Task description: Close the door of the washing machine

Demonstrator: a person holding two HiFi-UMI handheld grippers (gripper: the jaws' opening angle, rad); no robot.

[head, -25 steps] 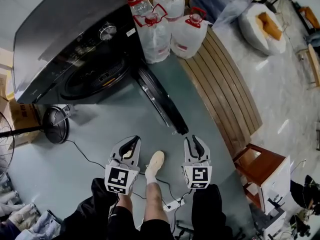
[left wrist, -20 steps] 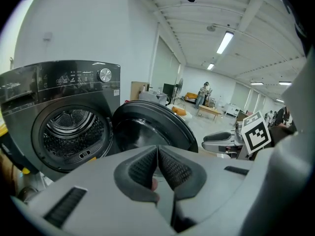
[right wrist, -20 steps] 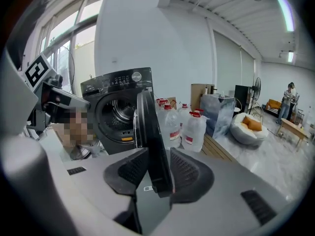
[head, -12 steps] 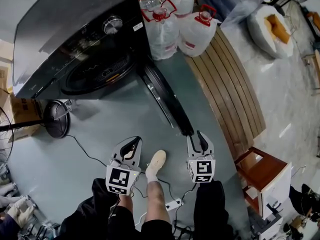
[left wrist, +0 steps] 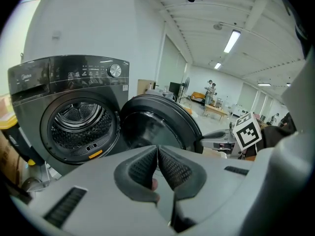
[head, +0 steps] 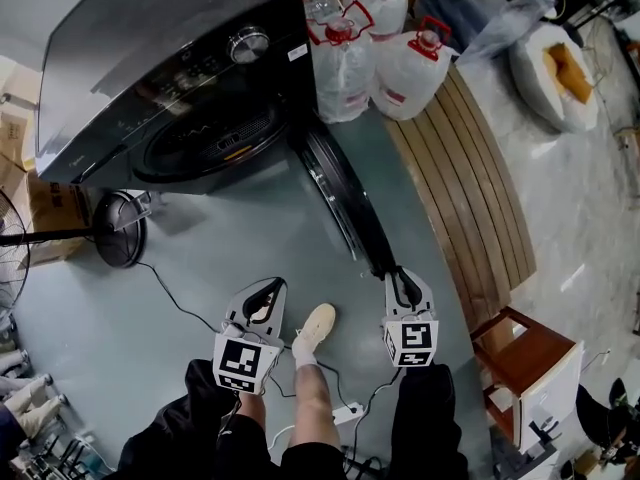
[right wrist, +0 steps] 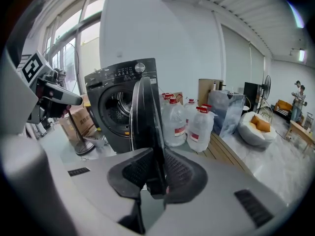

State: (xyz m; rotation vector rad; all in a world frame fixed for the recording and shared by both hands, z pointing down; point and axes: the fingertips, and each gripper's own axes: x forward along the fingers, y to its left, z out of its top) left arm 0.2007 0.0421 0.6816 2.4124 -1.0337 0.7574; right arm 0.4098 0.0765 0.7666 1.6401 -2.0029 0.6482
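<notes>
The dark washing machine [head: 150, 58] stands at the upper left with its drum [head: 205, 138] open. Its round door [head: 345, 198] is swung out towards me, edge-on. My right gripper [head: 403, 283] sits at the door's free edge. In the right gripper view the door [right wrist: 145, 112] runs between the pads of the right gripper [right wrist: 156, 173]. Its jaws have just been closing and now press on that edge. My left gripper [head: 265, 296] hangs to the left over the floor, apart from the door. Its pads [left wrist: 147, 168] meet with nothing between them.
Several large water jugs [head: 400, 63] stand right of the machine. A slatted wooden platform [head: 470, 178] runs along the right, with a brown wooden stool [head: 525, 353] near me. A fan base [head: 120, 230] and a cable [head: 170, 293] lie at the left. My shoe [head: 315, 326] is between the grippers.
The right gripper has come up to the door's free edge and its jaws have narrowed round it. The left gripper stays in about the same place.
</notes>
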